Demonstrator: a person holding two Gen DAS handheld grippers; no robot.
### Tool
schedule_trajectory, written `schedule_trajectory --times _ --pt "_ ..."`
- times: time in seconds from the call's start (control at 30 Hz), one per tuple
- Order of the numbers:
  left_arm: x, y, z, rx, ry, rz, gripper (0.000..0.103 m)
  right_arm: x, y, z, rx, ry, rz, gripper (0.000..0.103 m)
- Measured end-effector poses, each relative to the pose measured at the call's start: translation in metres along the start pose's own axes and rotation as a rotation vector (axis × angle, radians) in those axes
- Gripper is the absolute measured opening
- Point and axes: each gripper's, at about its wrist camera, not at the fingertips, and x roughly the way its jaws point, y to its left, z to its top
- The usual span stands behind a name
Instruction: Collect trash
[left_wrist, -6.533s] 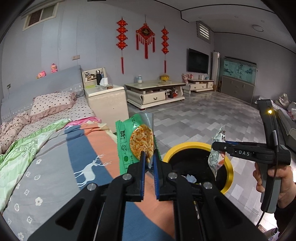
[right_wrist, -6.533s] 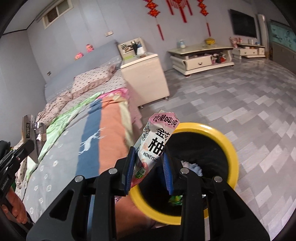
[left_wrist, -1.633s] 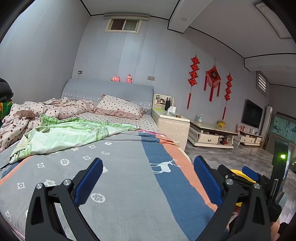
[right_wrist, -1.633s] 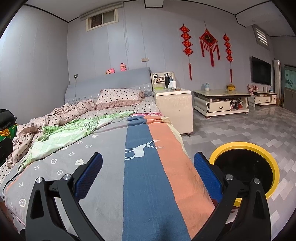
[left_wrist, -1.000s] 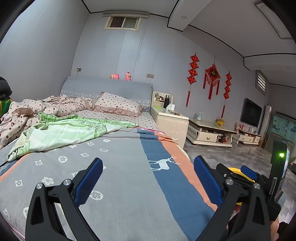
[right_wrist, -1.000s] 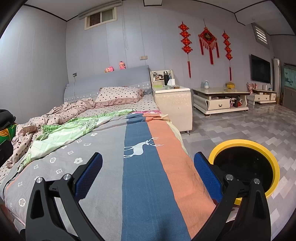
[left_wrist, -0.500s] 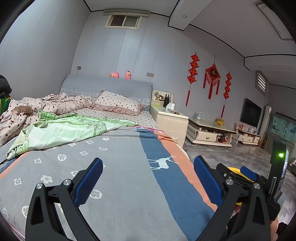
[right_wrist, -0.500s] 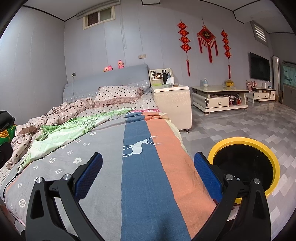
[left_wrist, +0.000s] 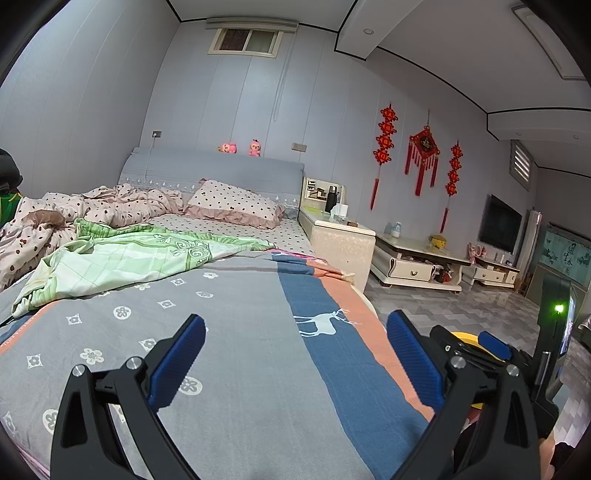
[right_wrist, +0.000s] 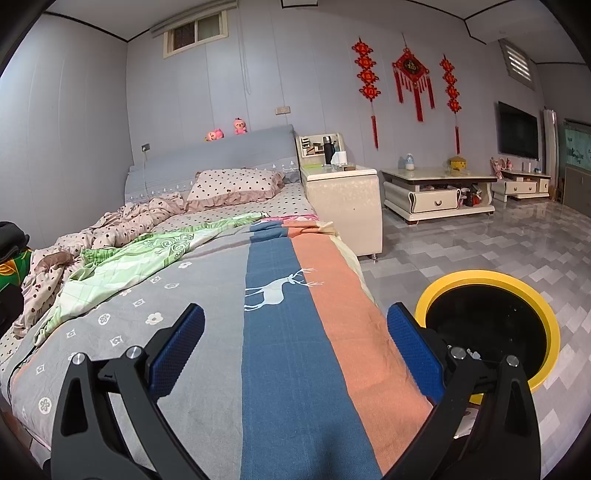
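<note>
blue pads stand wide apart on both tools: my left claw (left_wrist: 295, 354) is open and holds nothing, and my right claw (right_wrist: 295, 352) is open and empty too. both hang above the striped bed cover (right_wrist: 280, 332), which looks free of wrappers as far as i can see. the trash bin (right_wrist: 491, 280) with the yellow rim stands on the floor (right_wrist: 480, 240) just beside the bed, at my right side. its inside is dark and i cannot tell what lies in it. i judge the collecting is nearly finished, because no trash shows on the cover, the green blanket (left_wrist: 122, 258) or the floor. what is left, i think, is to search the crumpled bedding (left_wrist: 92, 210) near the pillow (left_wrist: 232, 203).
</note>
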Motion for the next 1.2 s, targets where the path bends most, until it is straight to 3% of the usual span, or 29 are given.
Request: schedule_trajectory --times 1.2 --pt "0.006 -0.001 -0.005 0.003 0.015 -0.014 0.095 0.008 -0.001 -0.009 0.020 0.041 -0.012 0.095"
